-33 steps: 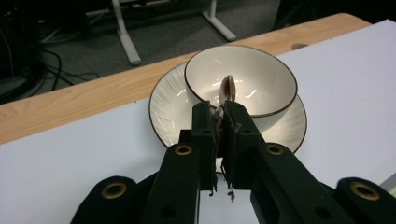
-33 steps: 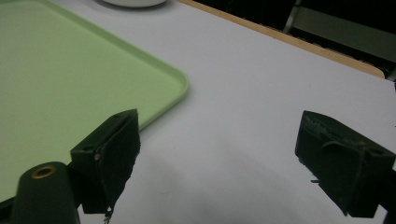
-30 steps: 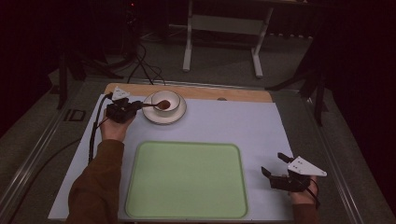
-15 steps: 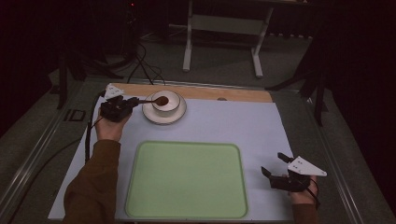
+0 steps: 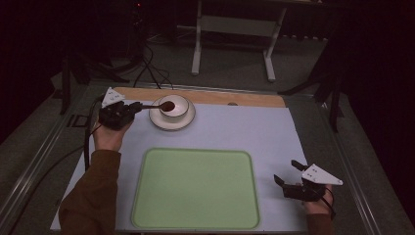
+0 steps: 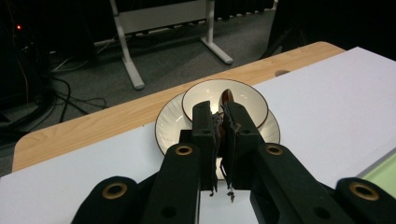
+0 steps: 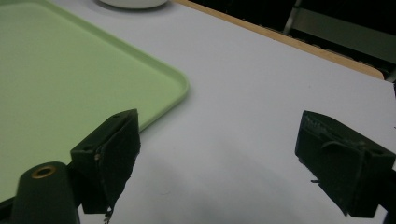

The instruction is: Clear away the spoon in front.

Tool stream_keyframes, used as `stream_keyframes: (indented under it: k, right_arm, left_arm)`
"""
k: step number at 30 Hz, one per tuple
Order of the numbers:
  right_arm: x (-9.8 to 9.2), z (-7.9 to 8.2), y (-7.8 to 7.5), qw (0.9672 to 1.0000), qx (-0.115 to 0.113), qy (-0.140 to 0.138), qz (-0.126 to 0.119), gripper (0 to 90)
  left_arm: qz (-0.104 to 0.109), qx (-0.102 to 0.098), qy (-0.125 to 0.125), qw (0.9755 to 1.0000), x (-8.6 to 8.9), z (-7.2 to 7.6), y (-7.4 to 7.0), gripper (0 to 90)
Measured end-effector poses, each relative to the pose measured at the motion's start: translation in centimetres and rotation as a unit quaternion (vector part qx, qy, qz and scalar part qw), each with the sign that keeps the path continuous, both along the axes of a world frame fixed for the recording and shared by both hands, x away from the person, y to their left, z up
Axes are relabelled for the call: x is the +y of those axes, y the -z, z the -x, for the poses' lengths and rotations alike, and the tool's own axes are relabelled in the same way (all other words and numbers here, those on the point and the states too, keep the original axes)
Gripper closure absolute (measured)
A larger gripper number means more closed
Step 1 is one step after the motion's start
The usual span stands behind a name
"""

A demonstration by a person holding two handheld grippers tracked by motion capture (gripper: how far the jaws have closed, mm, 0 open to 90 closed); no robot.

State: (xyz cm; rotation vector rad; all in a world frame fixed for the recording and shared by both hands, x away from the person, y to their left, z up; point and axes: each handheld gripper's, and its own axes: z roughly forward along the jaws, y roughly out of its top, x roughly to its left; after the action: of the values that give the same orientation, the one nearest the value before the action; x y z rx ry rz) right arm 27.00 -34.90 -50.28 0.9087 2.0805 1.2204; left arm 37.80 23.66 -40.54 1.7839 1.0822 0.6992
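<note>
Spoon [image 5: 159, 105], clamped in the left tool [image 5: 128, 108], has risen over the bowl [image 5: 177, 104]; right tool [image 5: 288, 179] stays parted.

Green tray [image 5: 195, 188] lying flat on a white mat [image 5: 254, 132], wooden table edge [image 5: 244, 98] along the mat's far side, grey stand [image 5: 235, 29] on the dark floor beyond, cables [image 5: 147, 68] trailing left.

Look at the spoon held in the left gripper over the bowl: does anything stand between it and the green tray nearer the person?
Nothing visible does. The left gripper is shut on the spoon, whose head hangs over the bowl on its plate. Between there and the green tray lies only bare white mat. The right gripper, open, rests beyond the tray's right edge.
</note>
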Motion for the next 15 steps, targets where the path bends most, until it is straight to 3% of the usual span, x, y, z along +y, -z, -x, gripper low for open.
stream_keyframes:
  k: [15]
  right_arm:
    - [0.0,0.0,0.0,1.0,0.0,0.001,-0.001,13.8]
  left_arm:
    - [-0.003,-0.003,0.011,0.9999,0.0,2.0,-0.8,83.9]
